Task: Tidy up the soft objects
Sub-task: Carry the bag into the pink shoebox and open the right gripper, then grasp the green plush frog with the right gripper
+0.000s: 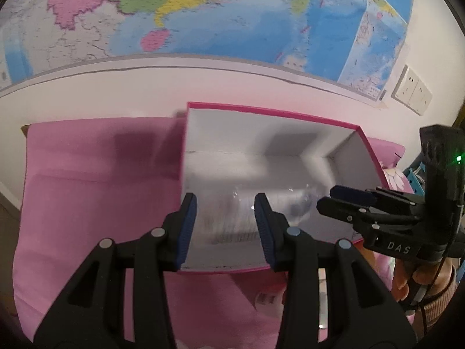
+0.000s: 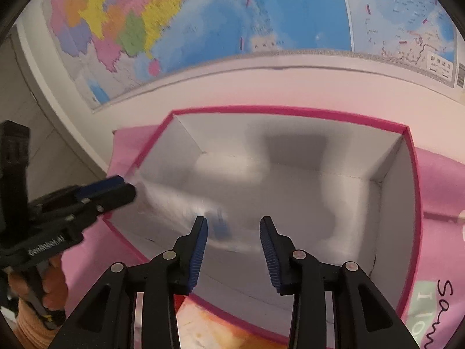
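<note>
Broadly, the pink-rimmed box (image 2: 290,192) fills both views, sitting on a pink cloth (image 1: 87,192) that covers the worktop, its white inside open to the top. Something pale and see-through, perhaps a plastic-wrapped soft item (image 2: 186,206), seems to lie blurred across the box's near-left part; what it is cannot be told. The left gripper (image 1: 226,226) hangs over the near wall with its jaws spread, and whether the pads touch that film is not clear. The right gripper (image 2: 234,247) points down into the box, jaws likewise spread with no pad pressing on anything.

To do this step well, I would judge that both tools should lower the soft thing flat onto the box floor, let go evenly, and lift clear without snagging the rim or dragging the cloth.

Behind stands a pale wall with a large coloured map (image 1: 203,8), and a socket plate (image 1: 412,90) to the right.
</note>
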### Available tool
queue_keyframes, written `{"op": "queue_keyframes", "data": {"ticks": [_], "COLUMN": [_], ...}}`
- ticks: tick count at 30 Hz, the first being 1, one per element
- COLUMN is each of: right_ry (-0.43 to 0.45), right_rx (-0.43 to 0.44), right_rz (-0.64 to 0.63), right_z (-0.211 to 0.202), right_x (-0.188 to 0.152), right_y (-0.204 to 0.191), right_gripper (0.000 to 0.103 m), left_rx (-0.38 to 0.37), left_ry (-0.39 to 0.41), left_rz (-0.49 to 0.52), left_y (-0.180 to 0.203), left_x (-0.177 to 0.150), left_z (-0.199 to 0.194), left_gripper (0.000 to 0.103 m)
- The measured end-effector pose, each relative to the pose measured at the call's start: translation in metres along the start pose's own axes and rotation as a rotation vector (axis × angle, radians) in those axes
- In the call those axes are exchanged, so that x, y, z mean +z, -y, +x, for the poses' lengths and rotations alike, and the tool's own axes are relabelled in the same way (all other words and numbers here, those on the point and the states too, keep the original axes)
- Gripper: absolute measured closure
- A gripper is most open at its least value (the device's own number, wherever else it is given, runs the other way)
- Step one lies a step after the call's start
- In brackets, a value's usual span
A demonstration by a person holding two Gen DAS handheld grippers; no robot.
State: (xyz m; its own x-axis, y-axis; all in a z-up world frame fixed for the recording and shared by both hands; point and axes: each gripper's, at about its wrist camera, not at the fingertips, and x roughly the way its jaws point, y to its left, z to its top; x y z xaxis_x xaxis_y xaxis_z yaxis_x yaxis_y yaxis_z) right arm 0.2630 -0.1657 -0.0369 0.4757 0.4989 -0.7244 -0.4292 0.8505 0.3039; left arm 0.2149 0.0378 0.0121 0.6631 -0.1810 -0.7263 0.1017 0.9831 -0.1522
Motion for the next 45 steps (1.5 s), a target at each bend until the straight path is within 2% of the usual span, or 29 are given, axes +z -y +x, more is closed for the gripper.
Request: {"op": "queue_keyframes", "data": {"ticks": [3,7,12,17,21,26,34,38,40,45], "right_ry": [-0.003,0.056,0.159,0.185,0.142,0.028,-0.110,-0.148,-0.166,-0.217], "right_rx": [-0.011,0.009,0.081,0.151,0.243,0.312,0.361,0.362,0.371,0.420], "right_rz": [0.014,0.001,-0.053,-0.119,-0.149,-0.206,-0.193,-0.184,-0.171,-0.140], "right_z": [-0.002,-0.031,-0.088,-0.121,-0.132,-0.113,-0.067,-0.051,-0.046,-0.030], "right_x": [-0.003,-0.015,-0.041,-0.076,-0.112,-0.151,-0.171,-0.172,-0.175,-0.179], "right_y": [0.003,0.003,-0.006,-0.020,-0.030,-0.050,-0.065,-0.069,-0.065,-0.063], "right_gripper": [0.061,0.061,0.048,0.046,0.043,0.042,0.041,0.040,0.035,0.032], "left_rx": [0.020,0.043,-0.069,-0.129,-0.183,-0.240,-0.275,-0.285,-0.289,-0.289], "left_ry": [0.031,0.088,0.133,0.133,0.092,0.012,-0.067,-0.091,-0.115,-0.190], "left_rz": [-0.014,-0.015,0.040,0.121,0.145,0.126,0.061,0.055,0.053,0.047], "left_y": [-0.006,-0.010,-0.002,0.015,0.020,0.019,0.013,0.014,0.013,0.014], "left_x": [-0.002,-0.009,-0.037,-0.072,-0.106,-0.153,-0.198,-0.210,-0.215,-0.224], "left_z": [-0.012,-0.036,-0.076,-0.105,-0.117,-0.128,-0.137,-0.140,-0.138,-0.122], "left_gripper": [0.060,0.059,0.047,0.045,0.045,0.045,0.045,0.044,0.044,0.044]}}
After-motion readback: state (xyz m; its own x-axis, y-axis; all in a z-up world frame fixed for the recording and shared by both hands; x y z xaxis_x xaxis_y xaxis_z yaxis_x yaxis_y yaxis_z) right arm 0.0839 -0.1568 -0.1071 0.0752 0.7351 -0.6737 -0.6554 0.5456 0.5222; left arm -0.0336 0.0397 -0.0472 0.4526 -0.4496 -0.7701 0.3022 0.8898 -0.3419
